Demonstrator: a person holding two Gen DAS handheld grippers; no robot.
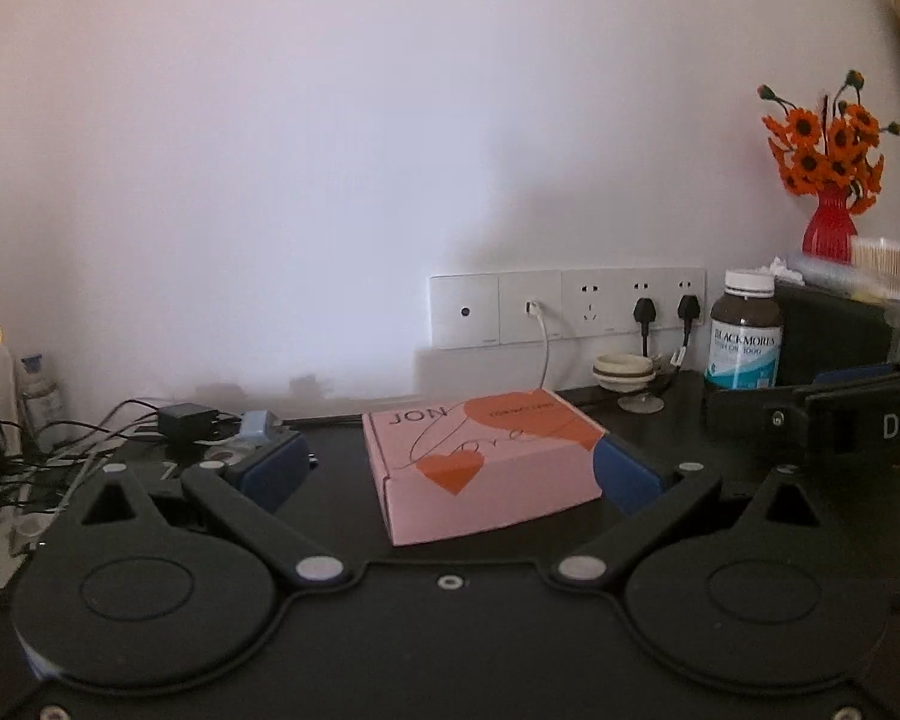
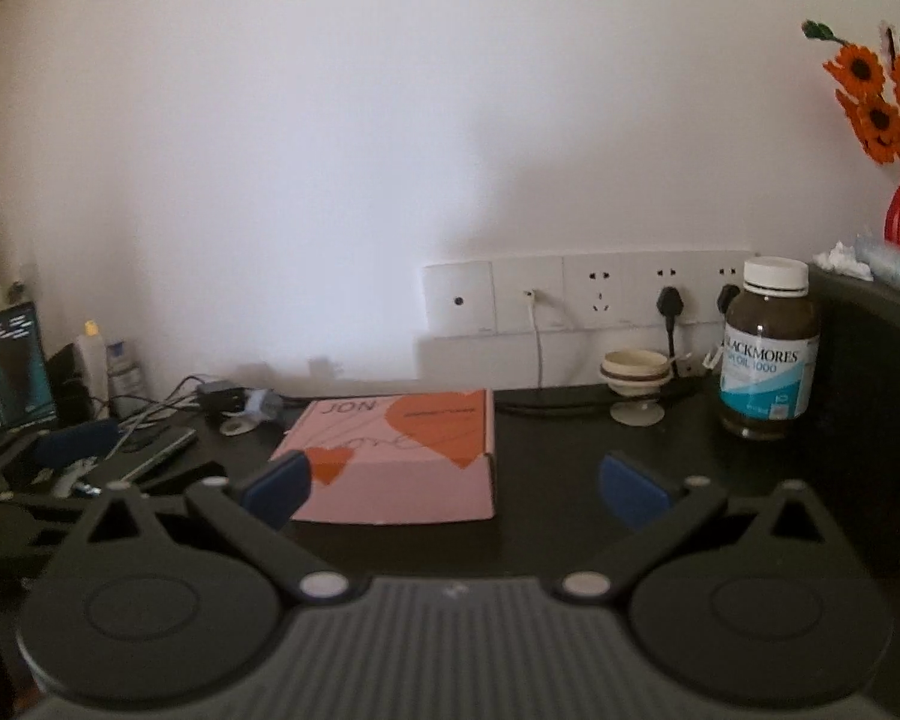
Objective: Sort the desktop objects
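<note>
Fingers, left: spread, flanking pink box | fingers, right: spread, box at left pad

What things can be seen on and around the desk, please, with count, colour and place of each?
pink box: 1, pink with orange hearts, flat at desk centre
supplement bottle: 1, brown, white cap, right of box
small stand: 1, cream, near wall under sockets
wall sockets: 1 row, white, three plugs in
vase of flowers: 1, red vase, orange flowers, far right on dark cabinet
adapter and cables: 1 tangle, black, left of box
white bottles: 2, far left by wall
screen: 1, lit, far left
desk: 1, black
left gripper: 1, black, blue pads, open around box
right gripper: 1, same, open
</note>
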